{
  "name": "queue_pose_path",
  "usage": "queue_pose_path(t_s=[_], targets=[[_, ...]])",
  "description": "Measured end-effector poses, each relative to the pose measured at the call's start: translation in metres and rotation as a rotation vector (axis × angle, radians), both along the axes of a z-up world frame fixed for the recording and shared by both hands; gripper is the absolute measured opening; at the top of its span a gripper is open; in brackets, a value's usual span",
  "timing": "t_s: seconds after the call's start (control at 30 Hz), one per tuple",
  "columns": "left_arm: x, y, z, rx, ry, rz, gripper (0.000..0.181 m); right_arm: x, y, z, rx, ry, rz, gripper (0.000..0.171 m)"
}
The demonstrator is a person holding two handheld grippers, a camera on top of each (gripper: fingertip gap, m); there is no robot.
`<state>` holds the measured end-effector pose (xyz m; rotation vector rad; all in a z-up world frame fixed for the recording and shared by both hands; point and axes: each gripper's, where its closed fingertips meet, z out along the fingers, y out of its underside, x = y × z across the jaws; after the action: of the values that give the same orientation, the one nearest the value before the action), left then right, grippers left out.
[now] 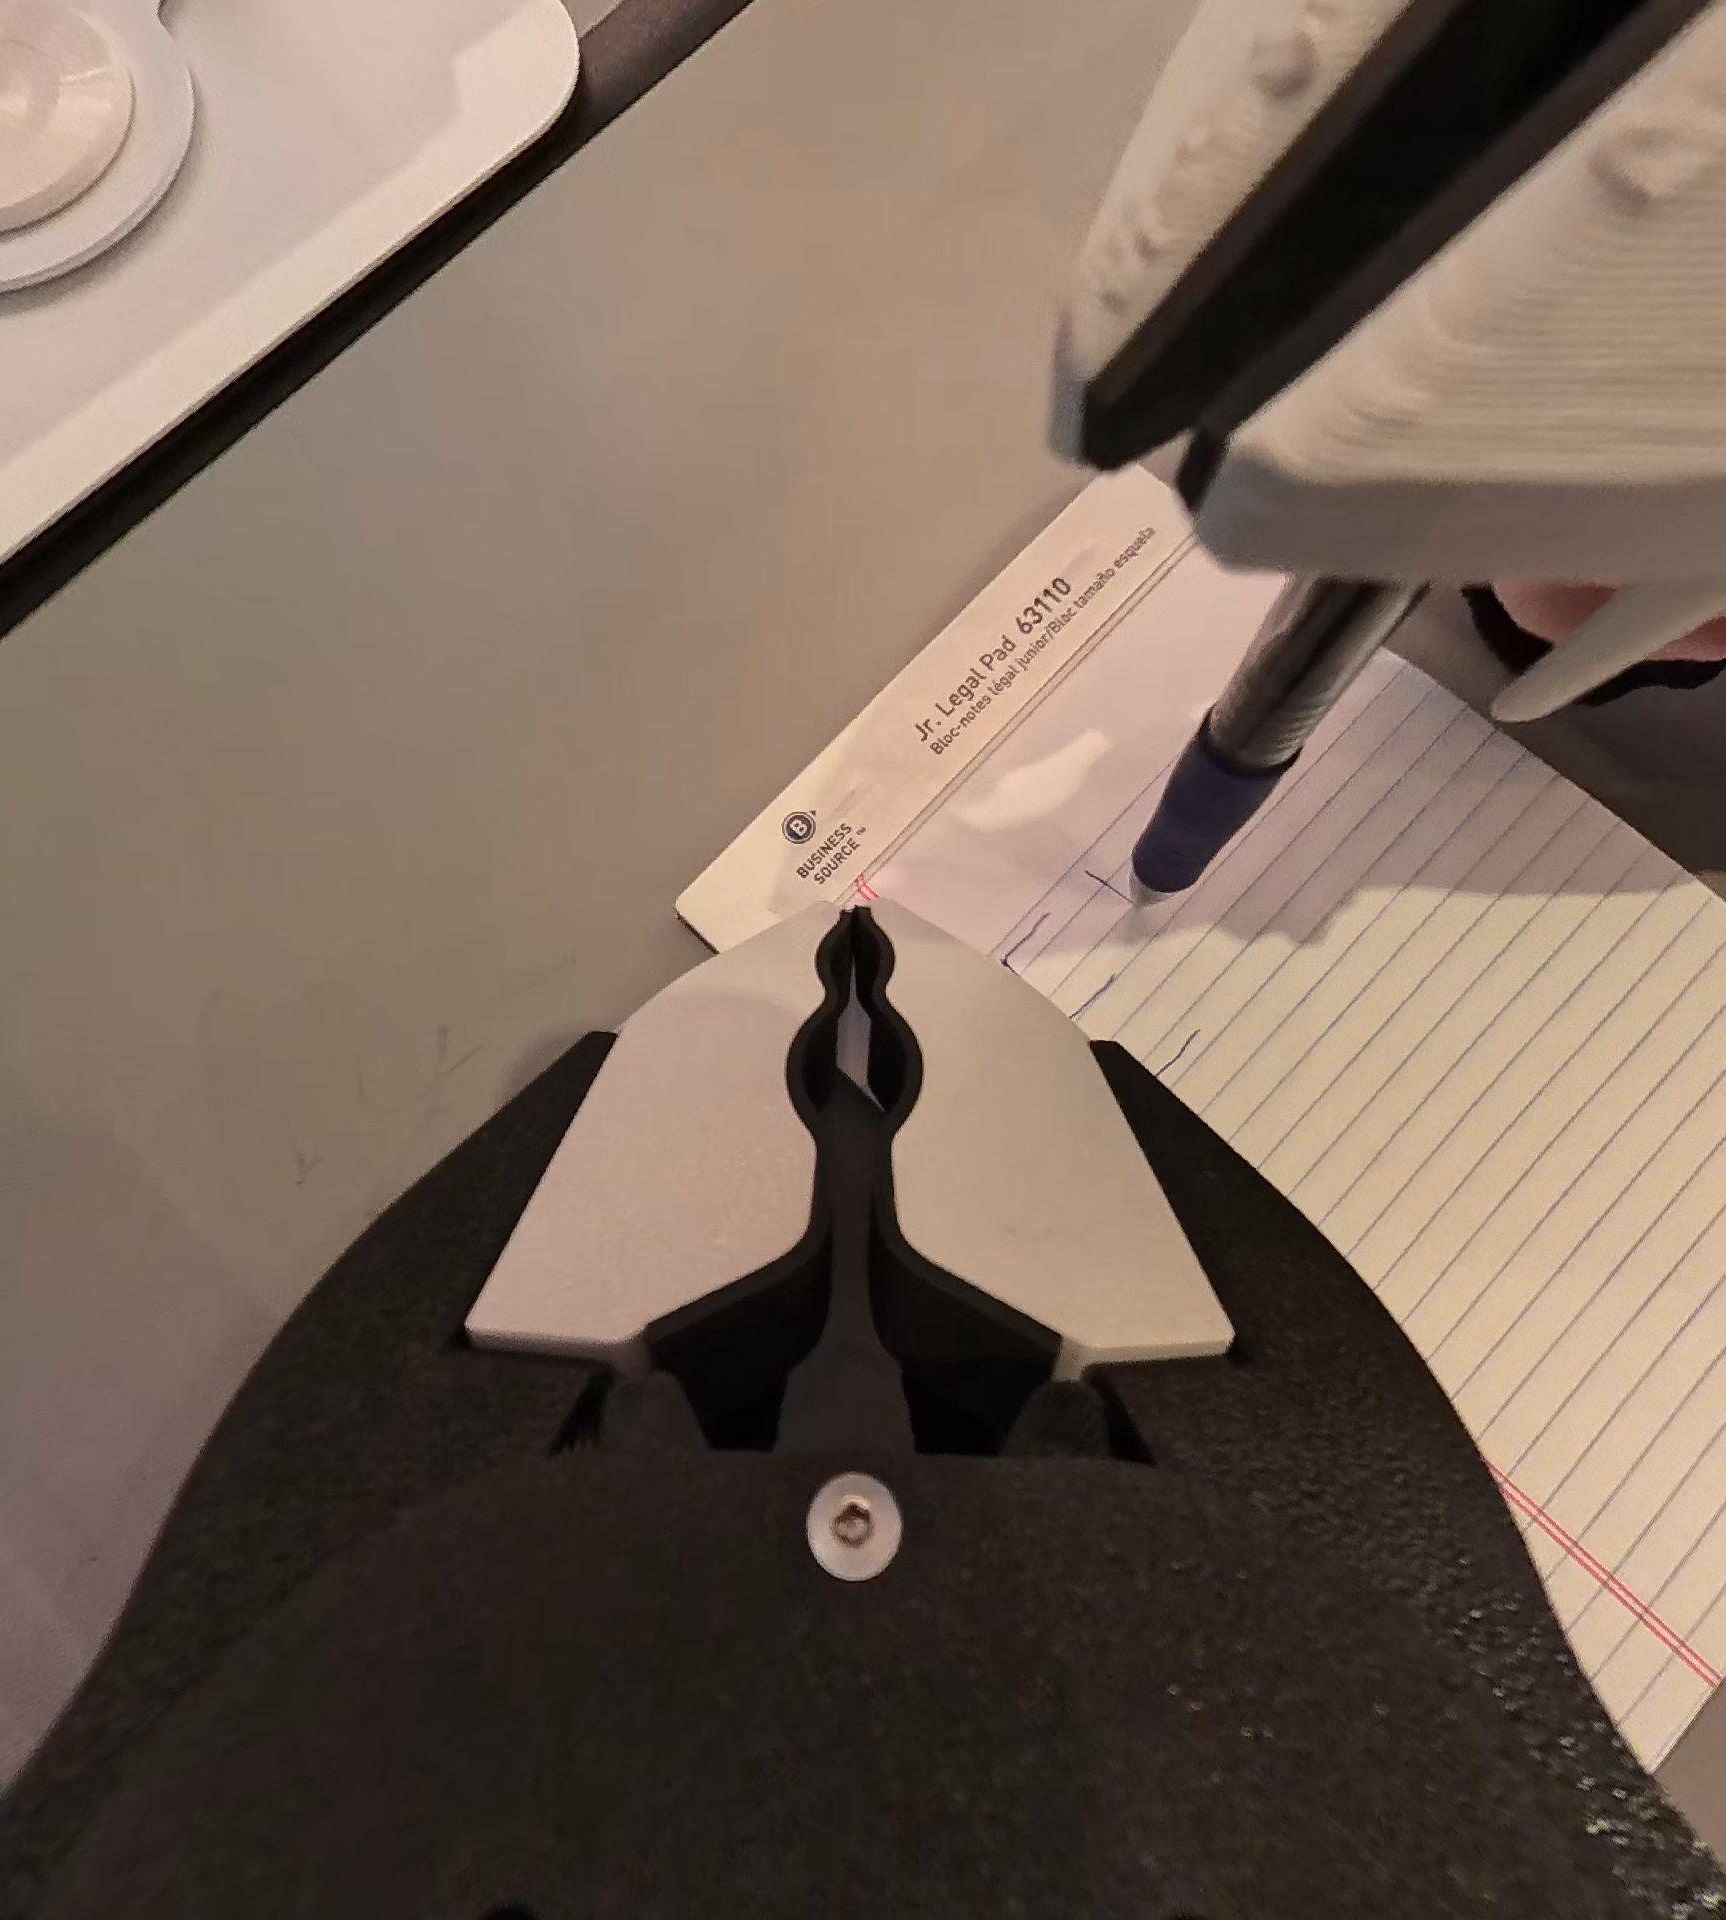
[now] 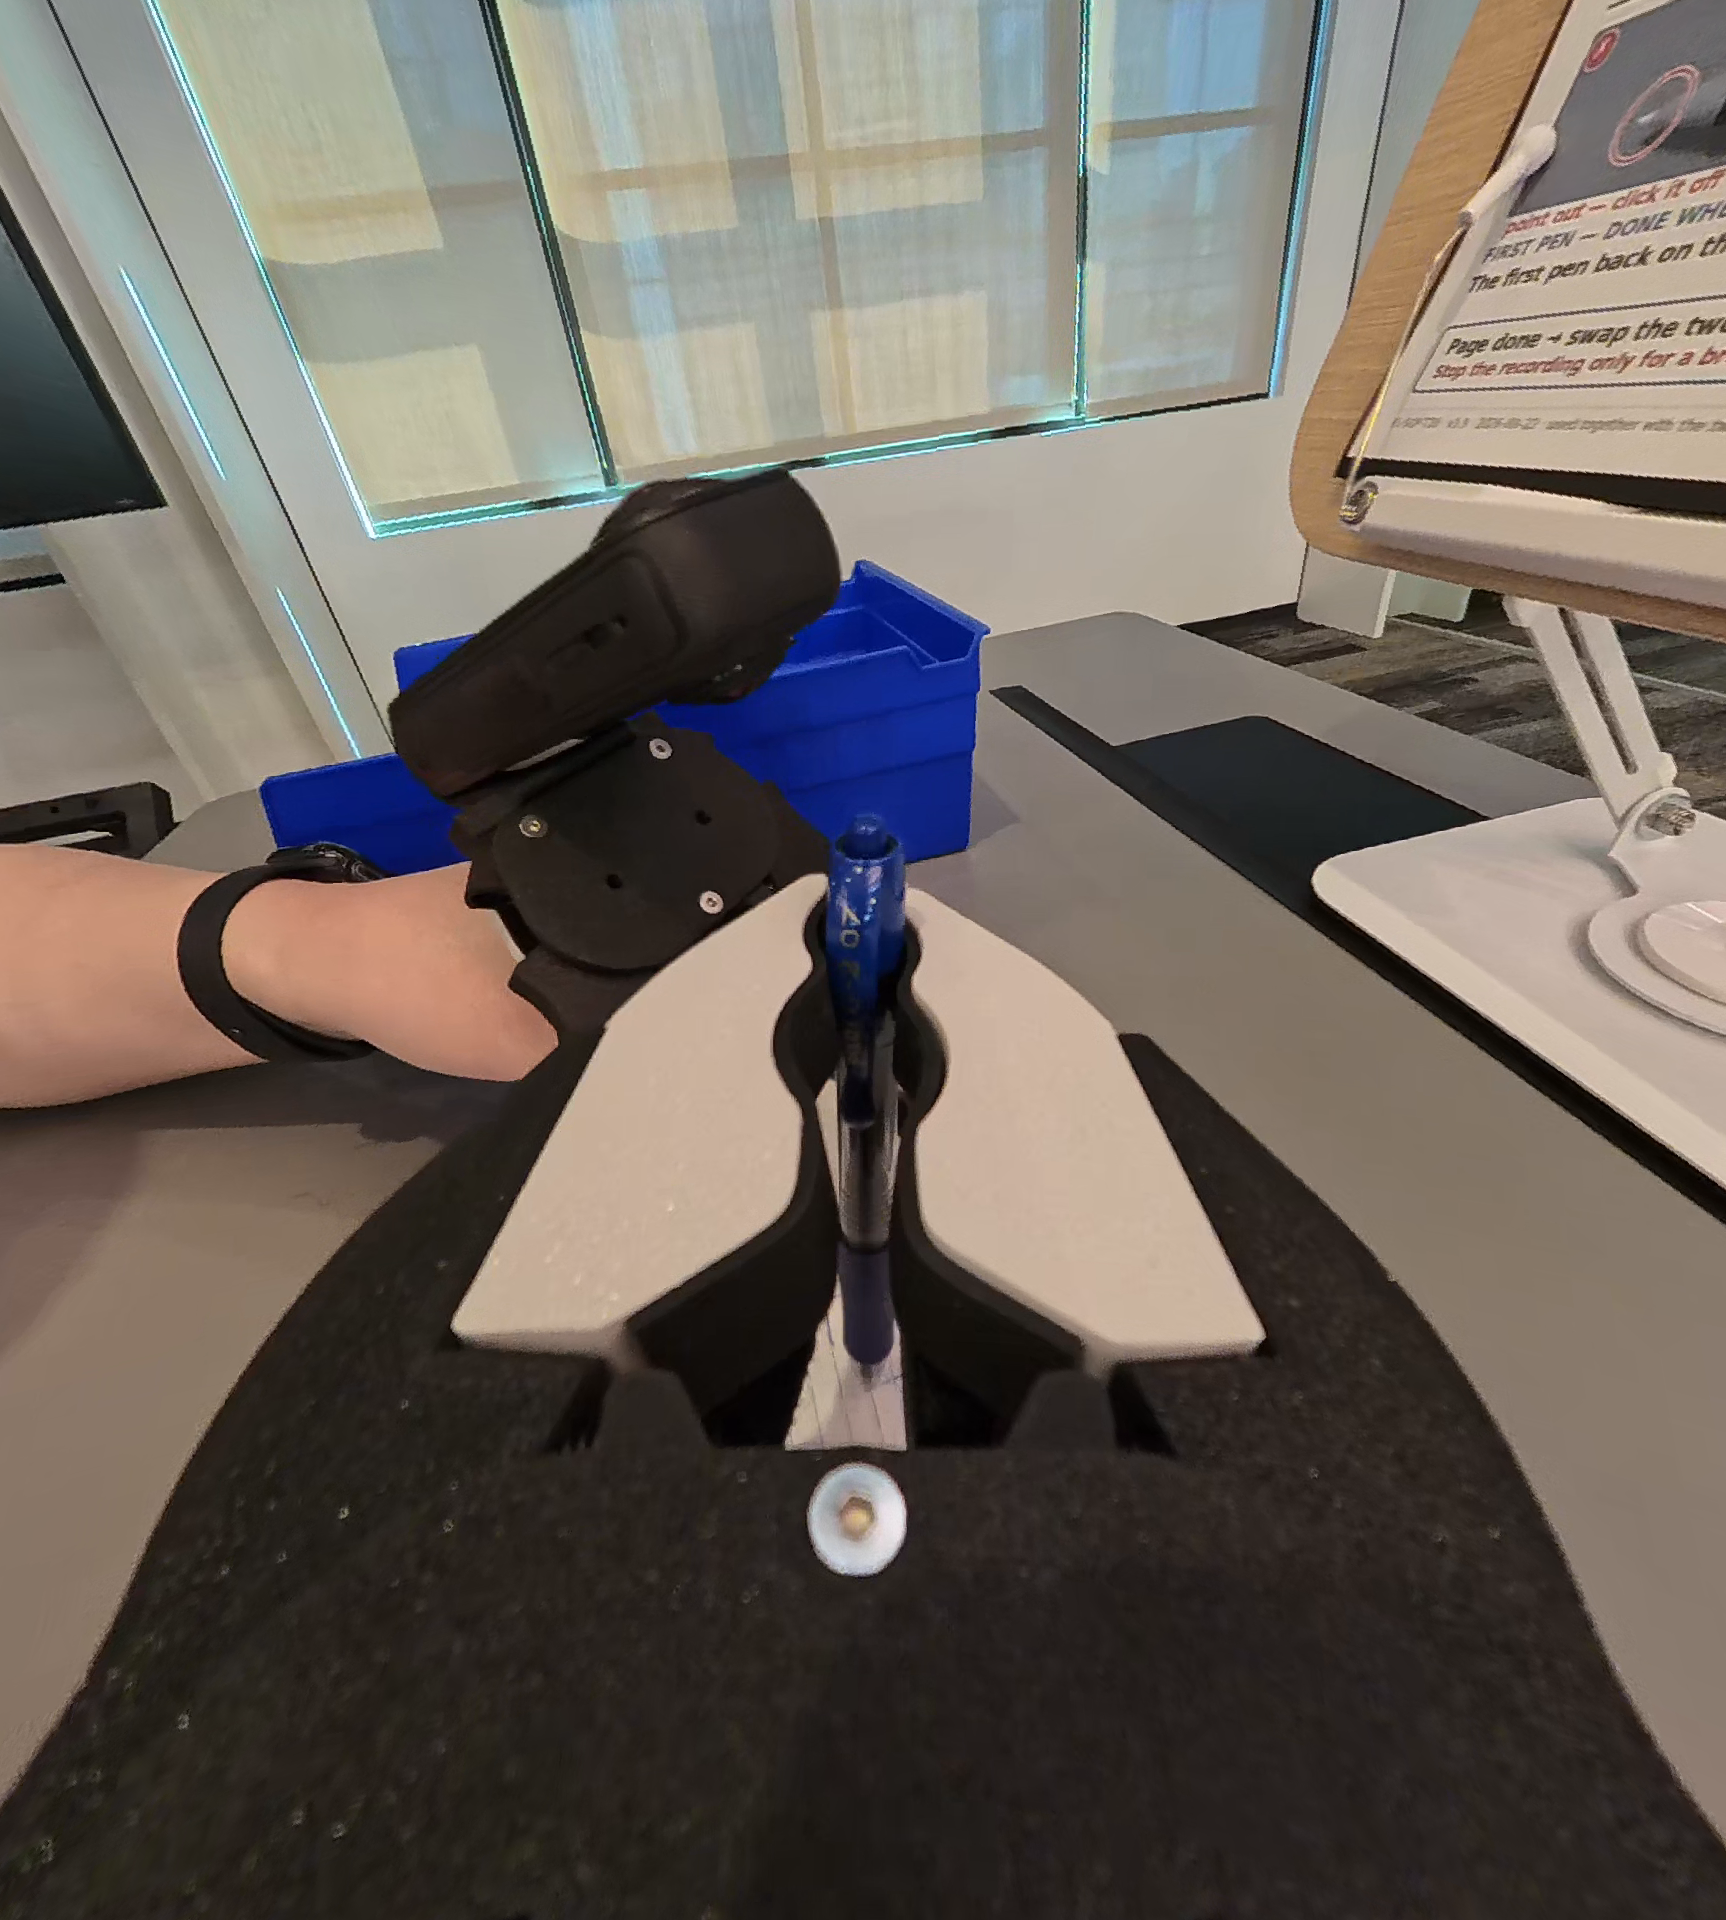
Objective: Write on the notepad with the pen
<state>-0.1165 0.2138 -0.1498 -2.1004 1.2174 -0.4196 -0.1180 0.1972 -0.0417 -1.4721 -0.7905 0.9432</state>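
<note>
A white lined notepad (image 1: 1410,1122) lies on the grey desk, with a few blue pen strokes near its top. My left gripper (image 1: 857,914) is shut and empty, its tips pressing on the pad's top left corner. My right gripper (image 2: 864,914) is shut on a blue pen (image 2: 864,1091), held nearly upright. In the left wrist view the right gripper (image 1: 1441,312) comes in from the upper right, and the pen (image 1: 1202,790) touches the page with its tip beside the strokes. A strip of the notepad (image 2: 854,1413) shows under the pen tip in the right wrist view.
A white stand base (image 1: 111,208) with a round disc sits at the desk's upper left; it also shows at right (image 2: 1565,956) holding a tilted wooden board with a printed sheet (image 2: 1607,260). A blue bin (image 2: 838,717) stands behind the left gripper (image 2: 610,727). A person's forearm (image 2: 111,977) rests on the desk. The gap from one gripper's tips to the other's is roughly 11 cm.
</note>
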Motion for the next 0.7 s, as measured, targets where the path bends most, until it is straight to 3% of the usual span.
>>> queue_pose_path(t_s=[0.7], targets=[[0.0,0.0,0.0,-0.007,-0.011,0.0,0.0,-0.006,-0.019,0.0,-0.011,0.017,0.032,0.005]])
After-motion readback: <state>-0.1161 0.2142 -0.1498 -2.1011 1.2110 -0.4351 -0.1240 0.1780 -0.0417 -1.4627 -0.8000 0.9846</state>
